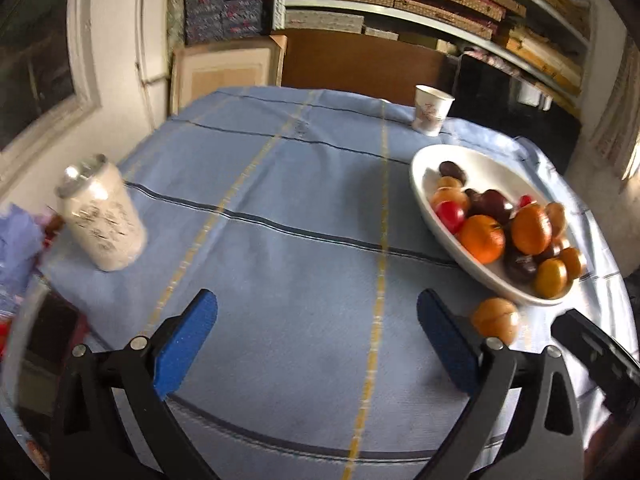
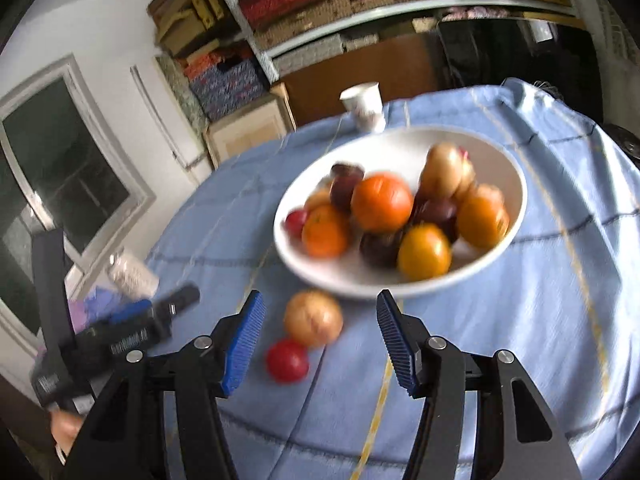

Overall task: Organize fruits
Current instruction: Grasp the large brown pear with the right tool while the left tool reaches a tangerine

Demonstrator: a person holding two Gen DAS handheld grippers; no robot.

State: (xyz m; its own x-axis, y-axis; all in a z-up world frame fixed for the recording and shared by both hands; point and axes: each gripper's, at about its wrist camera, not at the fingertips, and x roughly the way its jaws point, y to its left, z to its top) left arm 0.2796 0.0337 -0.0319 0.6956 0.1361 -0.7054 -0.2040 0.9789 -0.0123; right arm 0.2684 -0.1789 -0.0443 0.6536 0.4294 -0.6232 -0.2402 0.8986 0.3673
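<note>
white bowl (image 2: 516, 184) heaped with fruit, two fruits (image 2: 313, 318) beside it

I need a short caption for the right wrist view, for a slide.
Open right claw above a peach and a small red fruit lying on the blue tablecloth beside the white fruit bowl.

We see soft daylight, brightest as a washed-out patch at the far right edge of the left wrist view. The blue tablecloth (image 1: 280, 240) is evenly lit, with faint shadows under the white bowl (image 2: 320, 268). Motion blur smears both views — the fruit (image 2: 380, 202) and the can (image 1: 104, 216) most. Fisheye bending curves the shelves (image 1: 440, 12), and the corners go black.
</note>
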